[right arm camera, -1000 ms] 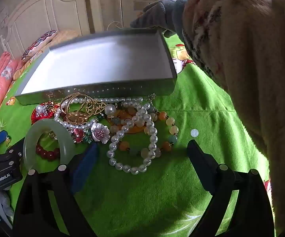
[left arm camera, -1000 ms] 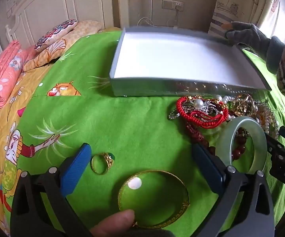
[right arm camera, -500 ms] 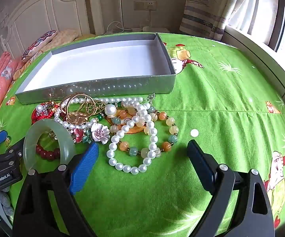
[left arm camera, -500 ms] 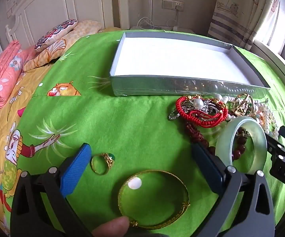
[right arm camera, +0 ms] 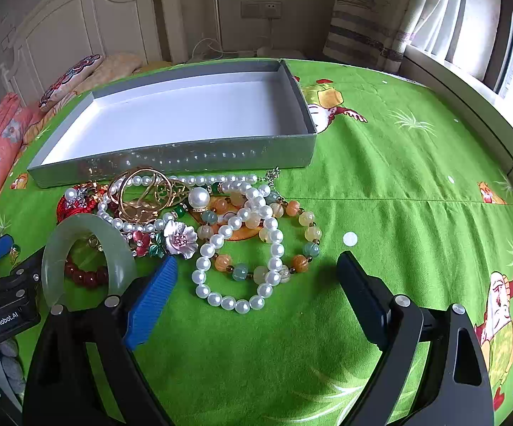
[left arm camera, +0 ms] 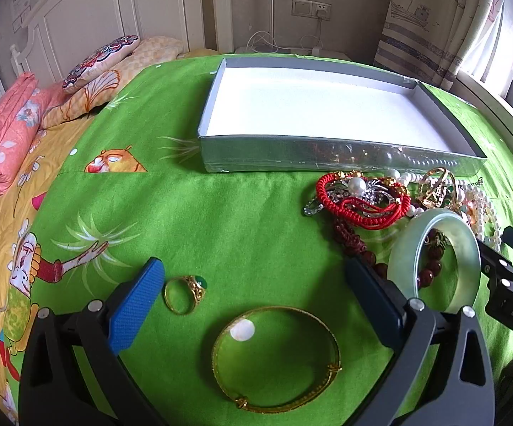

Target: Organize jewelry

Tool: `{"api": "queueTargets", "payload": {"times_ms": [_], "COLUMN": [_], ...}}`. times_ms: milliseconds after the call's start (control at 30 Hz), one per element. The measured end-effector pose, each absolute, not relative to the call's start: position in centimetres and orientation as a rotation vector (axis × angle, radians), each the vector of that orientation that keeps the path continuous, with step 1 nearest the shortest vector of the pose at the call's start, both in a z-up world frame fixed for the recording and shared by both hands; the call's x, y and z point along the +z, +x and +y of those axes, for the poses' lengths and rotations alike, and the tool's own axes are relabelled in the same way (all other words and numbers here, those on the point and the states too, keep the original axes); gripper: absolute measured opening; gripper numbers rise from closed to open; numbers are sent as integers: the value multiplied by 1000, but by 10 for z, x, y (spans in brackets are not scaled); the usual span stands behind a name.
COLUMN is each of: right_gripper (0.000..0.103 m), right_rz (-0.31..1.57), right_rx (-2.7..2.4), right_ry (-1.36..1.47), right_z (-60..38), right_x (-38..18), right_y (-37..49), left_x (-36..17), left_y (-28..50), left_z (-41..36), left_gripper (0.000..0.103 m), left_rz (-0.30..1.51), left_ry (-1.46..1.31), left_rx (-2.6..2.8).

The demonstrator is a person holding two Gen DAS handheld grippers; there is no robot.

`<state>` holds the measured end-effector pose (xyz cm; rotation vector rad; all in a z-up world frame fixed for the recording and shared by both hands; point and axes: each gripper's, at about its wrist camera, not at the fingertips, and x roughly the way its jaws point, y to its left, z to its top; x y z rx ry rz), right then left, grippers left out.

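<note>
Green cartoon-print bedspread (left arm camera: 221, 220) covers the bed, with a shallow grey box (left arm camera: 327, 158), white inside, lying on it. Left gripper (left arm camera: 253, 280): fingers spread wide, holding nothing, with a gold ring (left arm camera: 183, 293) just beside its left fingertip and a gold bangle (left arm camera: 276, 356) lying between the fingers. Right gripper (right arm camera: 256, 277): fingers likewise spread and holding nothing, over a pearl bracelet (right arm camera: 237, 266). A jade bangle (right arm camera: 86, 248) and a red cord bracelet (left arm camera: 361, 200) lie in the jewelry pile just in front of the box.
</note>
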<state>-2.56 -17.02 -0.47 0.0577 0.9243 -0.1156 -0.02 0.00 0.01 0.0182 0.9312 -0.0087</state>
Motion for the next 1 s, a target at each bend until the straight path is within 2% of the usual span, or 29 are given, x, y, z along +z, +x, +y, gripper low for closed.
{"api": "queueTargets", "payload": {"times_ms": [900,1000], "right_gripper": [87,87], "right_rz": [965,938], "right_rx": [-10,26], "right_ry": [44,112], "right_z": [-175,-183], "right_x": [0,4], "right_y": [-31,-38], "left_x": [2,7], "left_y": [6,-1], "left_z": [0,18], "left_gripper": [101,100], "left_rz": [971,939], "left_ry": [41,-62], "left_rx": [-56,-139]}}
